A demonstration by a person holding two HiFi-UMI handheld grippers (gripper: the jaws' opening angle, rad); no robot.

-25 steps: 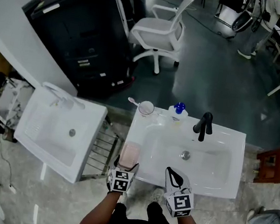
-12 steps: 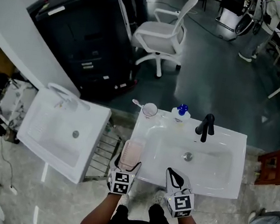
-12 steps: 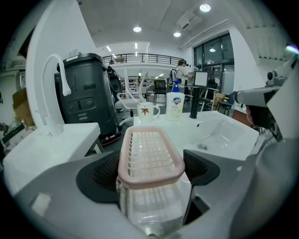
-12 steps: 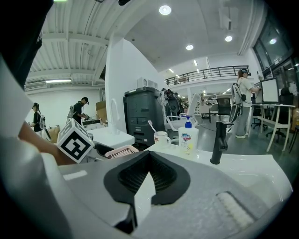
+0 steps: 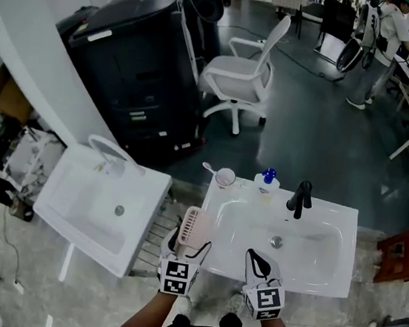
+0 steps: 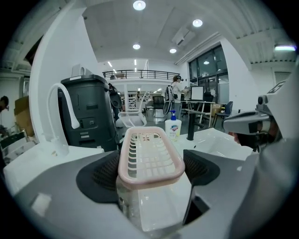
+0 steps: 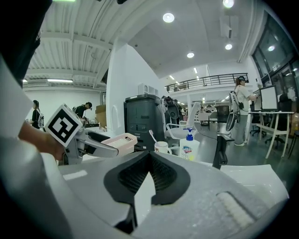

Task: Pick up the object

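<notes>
- Between the jaws of the left gripper (image 5: 188,245), at the front left corner of the white sink (image 5: 336,214): pink soap tray (image 5: 192,223), clamped across its width.
- In the left gripper view, takes the tray by its near end, a ridged black pad (image 6: 103,175) pressed against each long side.
- Points lengthwise away from the person, the far end reaching well beyond the pads.
- Shows a pink rim, a slotted white insert and a clear lower part.
- In the head view, overlaps the sink's left edge; hard to tell whether resting on the rim or raised off it.
- Just to the right, over the sink's front edge: right gripper (image 5: 254,255), jaws pressed together with nothing between them, close beside the tray but not touching it.
- In the right gripper view, has the tray off to the left, poking out past the left gripper's fingers.
- Along the sink's back edge, well apart from the tray: cup (image 5: 225,177) with a toothbrush in it, soap bottle (image 5: 265,182) with a blue pump, black tap (image 5: 301,198).
- Further left, on the floor side: second white sink (image 5: 94,204), tilted in the head view.
- Beyond both sinks: black cabinet (image 5: 134,75) and white office chair (image 5: 239,74).
</notes>
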